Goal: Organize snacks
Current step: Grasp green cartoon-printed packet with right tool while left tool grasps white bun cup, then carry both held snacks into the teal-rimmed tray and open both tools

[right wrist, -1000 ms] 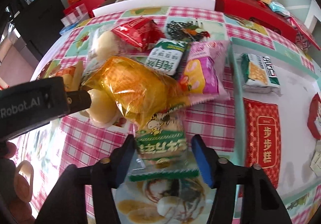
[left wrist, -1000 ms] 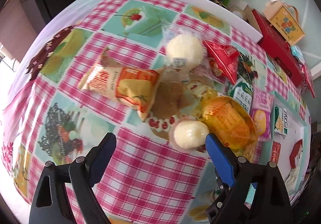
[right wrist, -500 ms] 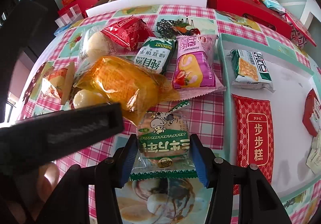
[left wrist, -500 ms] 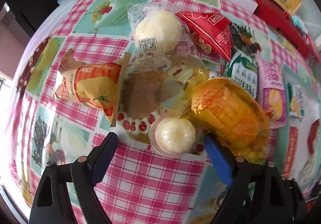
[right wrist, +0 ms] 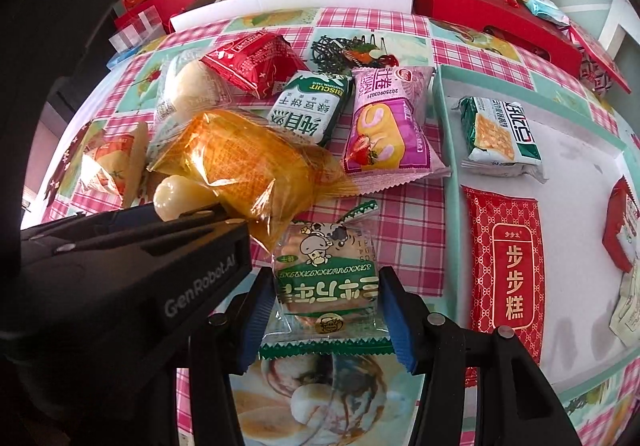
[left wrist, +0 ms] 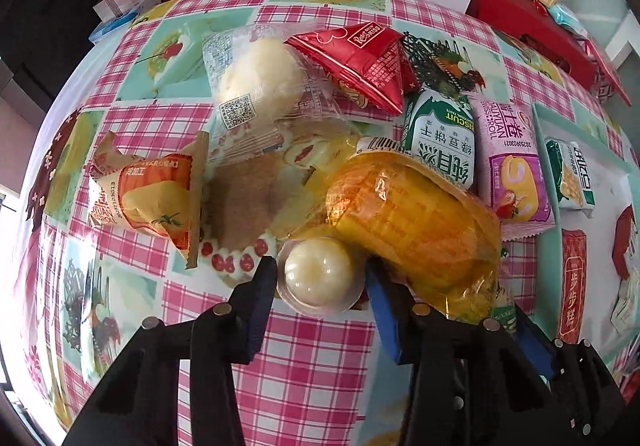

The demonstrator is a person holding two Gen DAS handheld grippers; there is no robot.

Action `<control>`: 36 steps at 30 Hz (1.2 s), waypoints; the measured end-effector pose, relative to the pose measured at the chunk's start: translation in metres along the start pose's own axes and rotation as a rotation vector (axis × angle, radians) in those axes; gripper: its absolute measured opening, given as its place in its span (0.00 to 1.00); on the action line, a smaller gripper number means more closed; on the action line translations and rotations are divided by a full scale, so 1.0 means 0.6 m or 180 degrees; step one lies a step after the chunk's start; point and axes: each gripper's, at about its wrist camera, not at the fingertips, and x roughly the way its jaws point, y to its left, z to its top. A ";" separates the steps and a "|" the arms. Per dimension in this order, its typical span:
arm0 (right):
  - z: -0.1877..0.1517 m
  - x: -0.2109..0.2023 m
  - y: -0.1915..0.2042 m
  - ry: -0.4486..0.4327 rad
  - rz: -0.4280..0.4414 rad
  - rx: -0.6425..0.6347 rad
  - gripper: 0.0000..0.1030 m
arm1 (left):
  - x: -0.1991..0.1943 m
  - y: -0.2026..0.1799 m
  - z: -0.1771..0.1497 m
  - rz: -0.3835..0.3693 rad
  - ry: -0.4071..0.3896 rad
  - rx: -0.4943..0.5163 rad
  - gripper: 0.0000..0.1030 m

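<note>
Snacks lie heaped across the middle of the bench [left wrist: 320, 374], which wears a pink checked cloth with food pictures. At the left of the left wrist view an orange cake packet [left wrist: 146, 198] lies on its side, well apart from the rest; above and right of it sits a clear-wrapped pale bun [left wrist: 256, 80], touching a red triangular packet [left wrist: 360, 62] at upper centre. Low in the centre, the left gripper [left wrist: 322, 280] has its blue-padded jaws on either side of a small round white pudding cup [left wrist: 318, 278], each pad at or just against the cup's rim, though whether they are truly squeezing it cannot be told. Just right of the cup a big yellow-orange corn bag [left wrist: 412, 222] leans against it. Further right lie a green-and-white biscuit packet [left wrist: 442, 138] and a pink Swiss roll packet [left wrist: 516, 166], side by side. In the right wrist view, the right gripper [right wrist: 326, 298] pinches a green-edged mushroom-print packet [right wrist: 326, 278] at lower centre, both blue pads pressed to its sides. At the right of that frame a mint-rimmed white tray [right wrist: 448, 118] holds a cracker packet [right wrist: 500, 134] near its upper end and a red pastry packet [right wrist: 506, 270] below it.
</note>
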 end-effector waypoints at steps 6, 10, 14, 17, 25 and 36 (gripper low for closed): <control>-0.002 -0.002 0.003 -0.0005 -0.0021 -0.0049 0.51 | -0.009 0.028 -0.004 -0.0111 -0.0001 -0.0123 0.45; -0.005 -0.006 0.002 -0.0010 0.0014 -0.0035 0.51 | -0.019 0.048 -0.008 -0.0109 -0.0027 -0.0217 0.45; -0.005 -0.012 -0.001 0.0006 0.0103 0.0014 0.51 | -0.038 0.063 -0.011 -0.0118 -0.0110 -0.0274 0.45; -0.007 -0.021 -0.001 -0.0013 0.0127 0.0019 0.51 | -0.057 0.078 -0.012 -0.0124 -0.0169 -0.0297 0.45; -0.015 -0.055 -0.003 -0.0094 0.0232 0.0039 0.51 | -0.101 0.106 -0.032 -0.0175 -0.0305 -0.0370 0.45; -0.021 -0.118 -0.025 -0.0346 0.0285 0.0105 0.51 | -0.147 0.123 -0.038 -0.0214 -0.0577 -0.0452 0.45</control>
